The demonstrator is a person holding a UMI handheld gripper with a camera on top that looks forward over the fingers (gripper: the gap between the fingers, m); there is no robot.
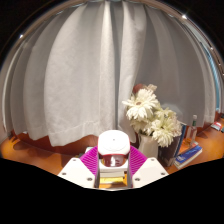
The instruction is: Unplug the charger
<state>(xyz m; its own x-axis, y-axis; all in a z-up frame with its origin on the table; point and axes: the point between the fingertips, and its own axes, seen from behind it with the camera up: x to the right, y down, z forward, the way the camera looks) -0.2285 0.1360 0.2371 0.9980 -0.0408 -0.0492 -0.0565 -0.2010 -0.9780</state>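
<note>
The fingers clamp the white charger, held clear of any socket I can see, so unplugging looks done.

White curtain fills 9 through 2 o'clock, hanging in vertical folds to the surface; daylight comes through it, brightest near 12, dimmer toward 9. Wooden tabletop runs orange-brown under the hem from 8 to 4 o'clock; white flowers stand on it at 3 to 4 o'clock, just in front of the curtain. Beyond the flowers at 4 o'clock sit a few small dark and blue items, too small to identify.
</note>
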